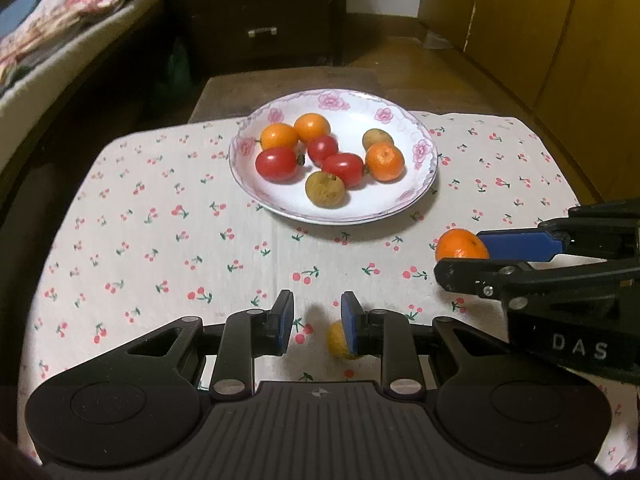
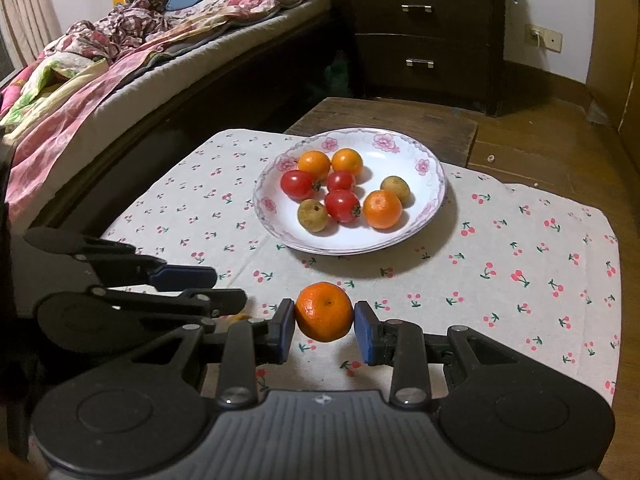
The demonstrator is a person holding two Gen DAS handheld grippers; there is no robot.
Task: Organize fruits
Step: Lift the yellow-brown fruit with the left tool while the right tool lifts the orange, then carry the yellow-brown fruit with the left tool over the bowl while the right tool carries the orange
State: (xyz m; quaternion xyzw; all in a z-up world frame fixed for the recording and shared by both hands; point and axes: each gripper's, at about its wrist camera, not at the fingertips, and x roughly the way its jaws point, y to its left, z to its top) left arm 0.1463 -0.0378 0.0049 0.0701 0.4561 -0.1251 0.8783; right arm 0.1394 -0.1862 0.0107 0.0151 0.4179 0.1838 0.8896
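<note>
A white flowered plate on the cherry-print cloth holds several fruits: oranges, red tomatoes and brownish-green fruits. My right gripper is shut on an orange just above the cloth, in front of the plate; the same orange shows at the right of the left wrist view. My left gripper is open and low over the cloth. A small yellow fruit lies on the cloth, partly hidden behind the left gripper's right fingertip.
The cloth covers a low wooden table. A bed with bedding runs along the left. A dark drawer unit stands behind the table. Yellow cabinets stand at the right.
</note>
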